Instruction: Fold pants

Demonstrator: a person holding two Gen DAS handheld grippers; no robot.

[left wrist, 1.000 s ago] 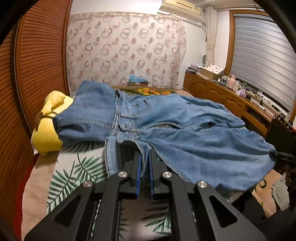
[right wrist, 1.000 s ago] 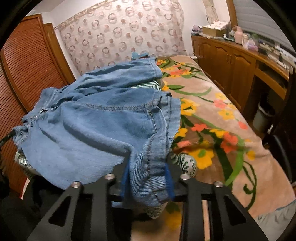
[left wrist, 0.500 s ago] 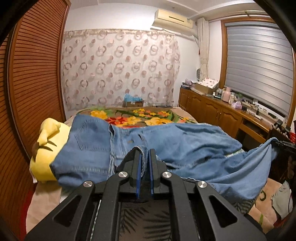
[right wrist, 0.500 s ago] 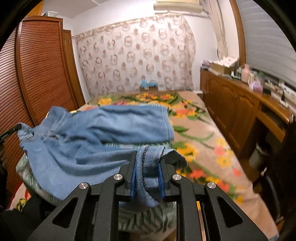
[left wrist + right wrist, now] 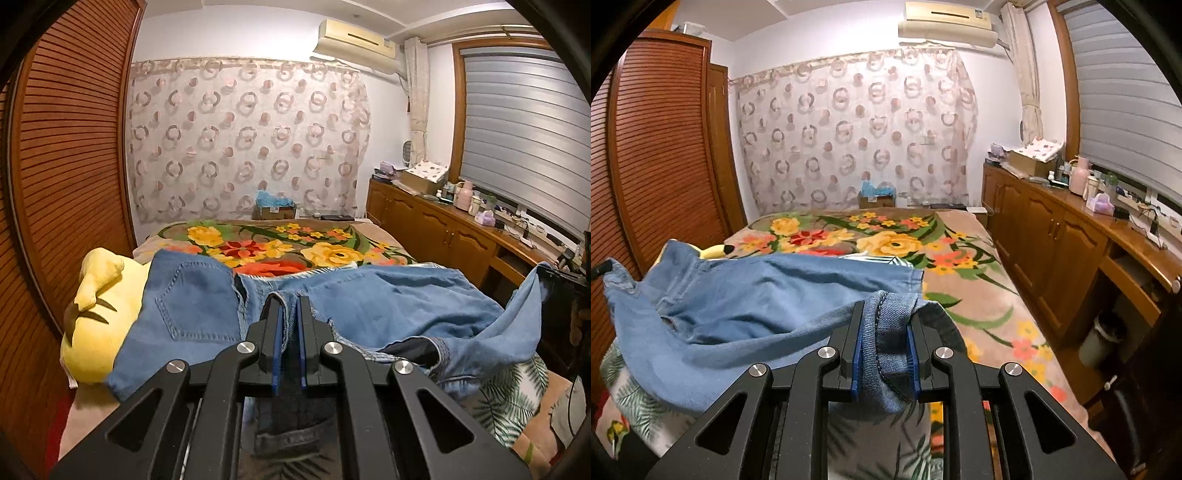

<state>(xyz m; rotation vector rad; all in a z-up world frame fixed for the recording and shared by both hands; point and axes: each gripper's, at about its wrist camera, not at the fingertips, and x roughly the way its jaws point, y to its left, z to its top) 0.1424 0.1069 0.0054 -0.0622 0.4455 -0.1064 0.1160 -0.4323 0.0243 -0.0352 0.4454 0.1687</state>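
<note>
Light blue denim pants lie across the near end of the bed, lifted along their near edge. My left gripper is shut on the waistband edge near the fly, with denim hanging below its pads. In the right wrist view the pants stretch to the left, and my right gripper is shut on a bunched hem end of a leg. At the right edge of the left wrist view, the same lifted hem corner shows. A back pocket faces up at the left.
A yellow plush toy lies under the pants' left end by the wooden louvred wardrobe. The bed carries a floral blanket and a palm-leaf sheet. A wooden cabinet with clutter runs along the right wall.
Both grippers rose and moved back with the denim, lifting the pants' near edge off the bed. The view tilted up, and more floral blanket shows beyond the pants.
</note>
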